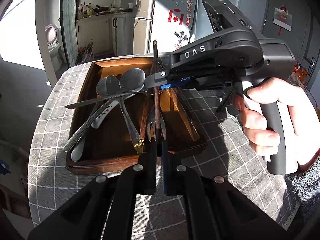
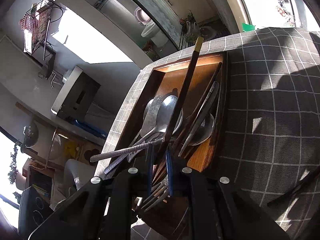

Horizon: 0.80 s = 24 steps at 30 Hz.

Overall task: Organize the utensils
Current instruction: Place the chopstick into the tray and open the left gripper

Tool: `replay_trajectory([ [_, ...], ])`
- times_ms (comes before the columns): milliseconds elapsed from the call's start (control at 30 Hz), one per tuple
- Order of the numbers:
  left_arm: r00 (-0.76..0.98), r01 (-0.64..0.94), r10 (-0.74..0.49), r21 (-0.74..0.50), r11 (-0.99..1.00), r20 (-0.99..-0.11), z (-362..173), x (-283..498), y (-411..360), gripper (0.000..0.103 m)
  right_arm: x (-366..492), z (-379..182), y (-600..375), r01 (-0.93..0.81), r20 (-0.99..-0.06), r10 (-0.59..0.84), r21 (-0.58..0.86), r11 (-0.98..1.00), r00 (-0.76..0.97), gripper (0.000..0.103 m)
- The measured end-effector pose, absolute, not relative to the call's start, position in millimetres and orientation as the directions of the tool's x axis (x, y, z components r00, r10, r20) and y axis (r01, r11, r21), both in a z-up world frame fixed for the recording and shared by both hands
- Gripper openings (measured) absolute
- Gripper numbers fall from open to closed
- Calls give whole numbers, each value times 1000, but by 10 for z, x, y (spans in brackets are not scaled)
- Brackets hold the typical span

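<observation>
Holding one dark wooden chopstick [image 1: 155, 74] at two places: the left gripper [image 1: 159, 150] is clenched on its lower end, and the right gripper [image 1: 155, 81] grips it across the middle, jaws nearly together. The stick is square-sectioned, reddish-brown, with a gold-coloured cap at its upper end, which rises over the far rim of the tray.

Wooden tray [image 1: 112, 164]: rectangular, dark stained rim, orange-brown grained floor, a raised divider strip along one side. It rests on a table covered by a grey woven cloth [image 1: 230, 136] with a white grid.

Contents, heaped and overlapping:
- Metal spoons [image 1: 132, 79], dull grey oval bowls, scuffed.
- Two long metal handles [image 1: 80, 132] with ribbed, knurled texture, sticking out past the tray's left rim.
- White ceramic spoon [image 1: 104, 113] with painted marks, mostly covered.
- Metal fork [image 1: 153, 127], tines toward the left gripper.
- Second chopstick [image 1: 143, 126], gold-capped end lying low in the tray.

A hand [image 1: 280, 120] with a knitted grey cuff wraps the right gripper's matte black handle.

From the right wrist camera, flatware along the tray's right compartment is in shadow and hard to separate; a dark stick on the cloth at lower right is cut off by the lens edge.
</observation>
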<state>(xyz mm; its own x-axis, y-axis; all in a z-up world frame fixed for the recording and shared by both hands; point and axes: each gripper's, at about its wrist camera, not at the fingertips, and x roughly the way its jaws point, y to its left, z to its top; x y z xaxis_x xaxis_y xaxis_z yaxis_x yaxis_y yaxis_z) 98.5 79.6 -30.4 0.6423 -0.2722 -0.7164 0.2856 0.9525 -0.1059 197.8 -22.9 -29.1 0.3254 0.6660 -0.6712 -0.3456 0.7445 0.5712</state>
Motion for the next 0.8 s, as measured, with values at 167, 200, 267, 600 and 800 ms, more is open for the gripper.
replay_trajectory([
  [167,658,255,-251,-104,961,-710,-266,1121,849,3,1895,-147,-248,-370,-655,666,555,745,358,59],
  [200,662,251,-248,-102,963,-707,-261,1150,850,3,1877,-109,-282,-379,-651,666,549,745,365,60],
  [267,670,238,-230,-89,967,-706,-257,1212,851,3,1835,-62,-395,-385,-644,669,549,742,370,61],
  [600,669,316,-284,-83,945,-687,-120,1136,627,68,1452,291,-1589,-409,-574,638,490,770,513,71],
  [800,625,474,-336,0,881,-705,-53,1196,-53,69,1484,48,-2425,-317,-523,635,573,756,569,72],
])
